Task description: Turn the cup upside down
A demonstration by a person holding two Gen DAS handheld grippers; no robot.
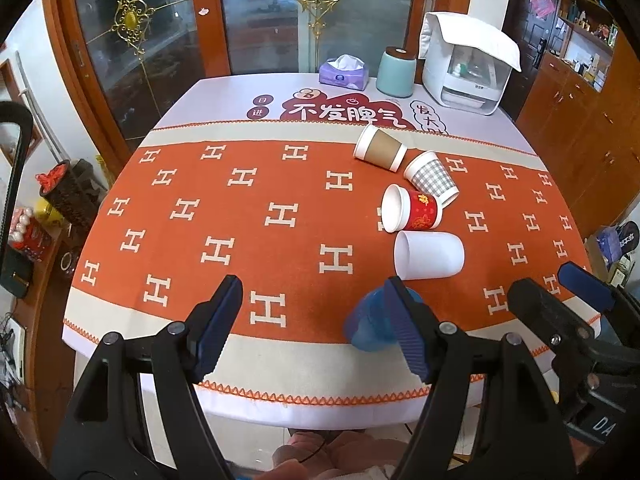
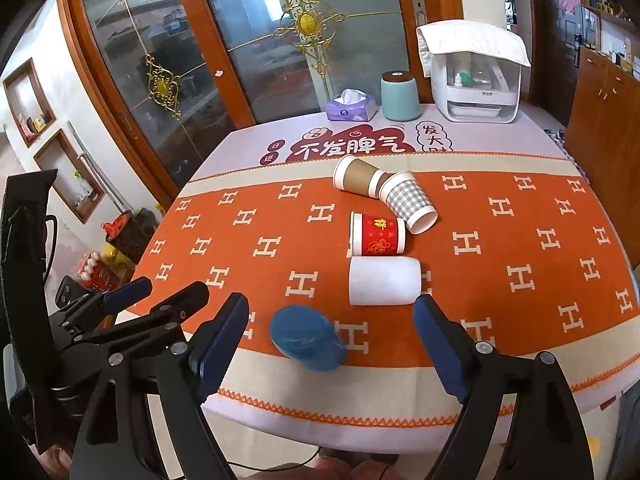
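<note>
Several cups lie on their sides on the orange tablecloth point(image 1: 240, 240): a brown one point(image 1: 380, 153), a grey checked one point(image 1: 432, 176), a red one point(image 1: 412, 211), a plain white one point(image 1: 430, 255) and a blue one point(image 1: 366, 324) nearest the front edge. The same cups show in the right wrist view: brown point(image 2: 358, 180), checked point(image 2: 408, 202), red point(image 2: 378, 234), white point(image 2: 384, 281), blue point(image 2: 306, 338). My left gripper point(image 1: 316, 324) is open and empty, left of the blue cup. My right gripper point(image 2: 332, 340) is open, its jaws standing either side of the blue cup, above the table's front edge.
At the table's far end stand a purple tissue box point(image 1: 344, 73), a teal canister point(image 1: 396, 72) and a white appliance point(image 1: 464, 76) under a cloth. Glass cabinet doors point(image 1: 160, 40) stand behind. Wooden cabinets point(image 1: 580, 120) are on the right.
</note>
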